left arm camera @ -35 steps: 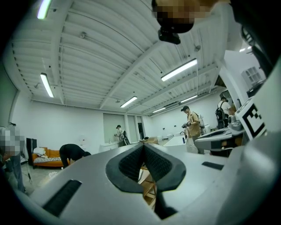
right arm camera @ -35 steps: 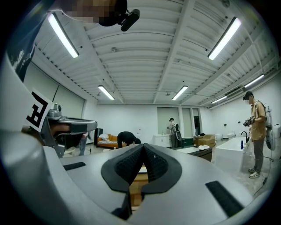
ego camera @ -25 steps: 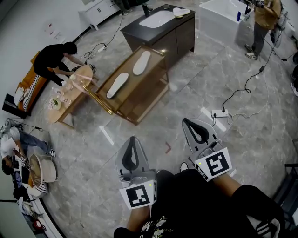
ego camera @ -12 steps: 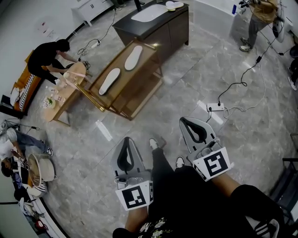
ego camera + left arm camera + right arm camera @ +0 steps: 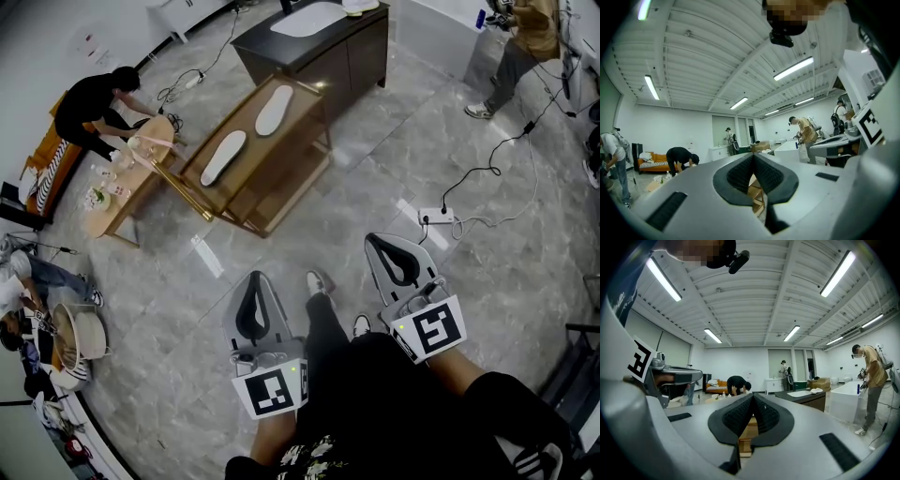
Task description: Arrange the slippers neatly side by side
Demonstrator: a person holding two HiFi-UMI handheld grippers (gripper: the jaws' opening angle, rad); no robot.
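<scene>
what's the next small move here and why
Probably step closer to the wooden table: the near slipper and far slipper lie on it end to end, well beyond the left gripper and right gripper, both empty with jaws shut.

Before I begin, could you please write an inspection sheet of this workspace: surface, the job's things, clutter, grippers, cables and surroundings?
Surface: brown wooden-framed table on a grey marble floor.
Job's things: white flat slipper and second white flat slipper lie on the table top, apart, in a line, not side by side.
Clutter: nothing seen on that table besides the slippers.
Grippers: left gripper and right gripper both shut, empty, well short of the table.
Cables: white power strip with a black cable on the floor.
Surroundings: dark cabinet with white basin; person in black bending at a round wooden table; person in a tan top.
</scene>
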